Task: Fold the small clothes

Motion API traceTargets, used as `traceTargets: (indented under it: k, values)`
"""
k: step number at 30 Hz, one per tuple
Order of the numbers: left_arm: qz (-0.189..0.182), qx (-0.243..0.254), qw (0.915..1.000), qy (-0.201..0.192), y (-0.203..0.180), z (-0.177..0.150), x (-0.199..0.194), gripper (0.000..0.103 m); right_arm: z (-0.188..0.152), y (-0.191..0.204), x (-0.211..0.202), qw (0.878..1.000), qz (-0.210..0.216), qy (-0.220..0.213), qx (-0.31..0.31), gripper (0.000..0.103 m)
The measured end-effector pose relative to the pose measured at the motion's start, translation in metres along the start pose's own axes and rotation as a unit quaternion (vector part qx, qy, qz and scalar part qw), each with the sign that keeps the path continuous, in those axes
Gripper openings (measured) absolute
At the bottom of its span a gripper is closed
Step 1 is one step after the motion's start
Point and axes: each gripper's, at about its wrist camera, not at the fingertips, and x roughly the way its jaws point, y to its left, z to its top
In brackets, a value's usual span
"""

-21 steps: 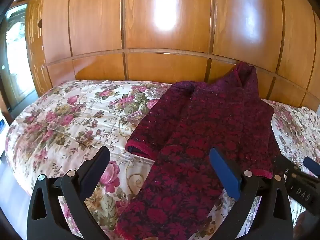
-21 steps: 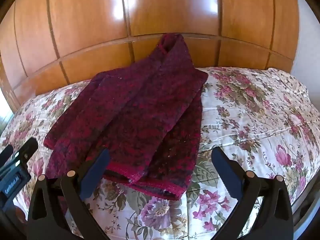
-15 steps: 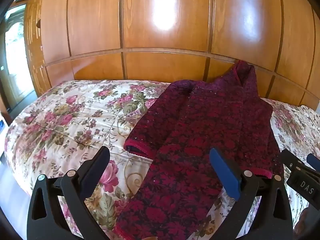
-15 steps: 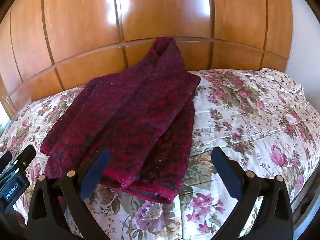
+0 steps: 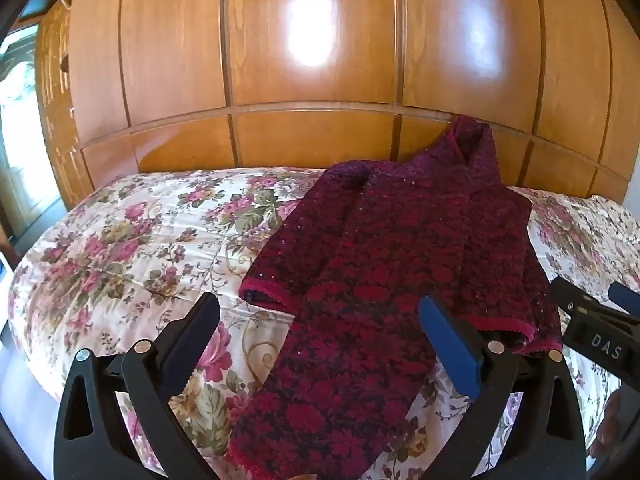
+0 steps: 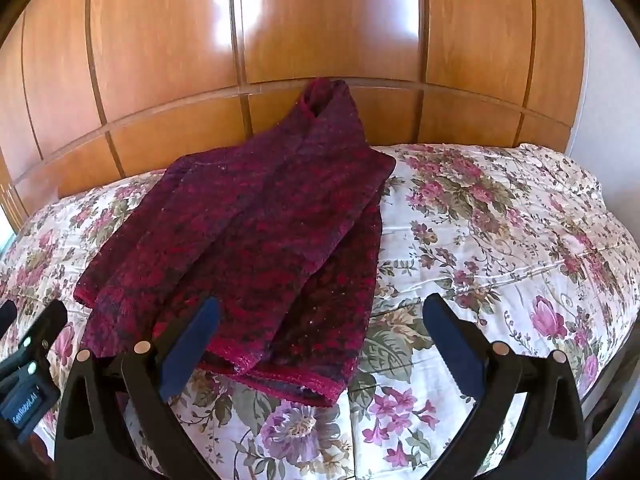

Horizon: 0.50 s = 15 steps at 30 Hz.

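A dark red patterned knit sweater (image 5: 384,280) (image 6: 256,248) lies on the flowered bedspread (image 5: 132,252) (image 6: 500,240). Both sleeves are folded in over its body, and its neck leans up against the wooden headboard. My left gripper (image 5: 320,344) is open above the sweater's near hem, with nothing between its fingers. Over the sweater's near right corner my right gripper (image 6: 320,344) is open too, its left finger (image 6: 192,344) above the folded sleeve's red cuff. Neither gripper touches the cloth. The other gripper shows at the side edge of each view.
A glossy wooden headboard and panelled wall (image 5: 312,140) (image 6: 320,60) rise behind the bed. A bright window or door (image 5: 20,152) stands at far left. The bed's left edge (image 5: 24,344) drops off to the floor. A pale wall (image 6: 596,80) is at the right.
Both views have drifted slightly: the sweater sits a little further left in the right wrist view and a little lower in the left. The cloth itself has not moved. Both grippers stay open.
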Motion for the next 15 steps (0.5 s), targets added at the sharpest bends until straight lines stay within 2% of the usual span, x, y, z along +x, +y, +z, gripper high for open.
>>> traceTargets:
  k: [15]
  values:
    - [-0.001,0.006,1.0000,-0.004,-0.0042,-0.0032,-0.0022,0.099,0.0008,0.0041,-0.0014,1.000,-0.006,-0.009,-0.008,0.101]
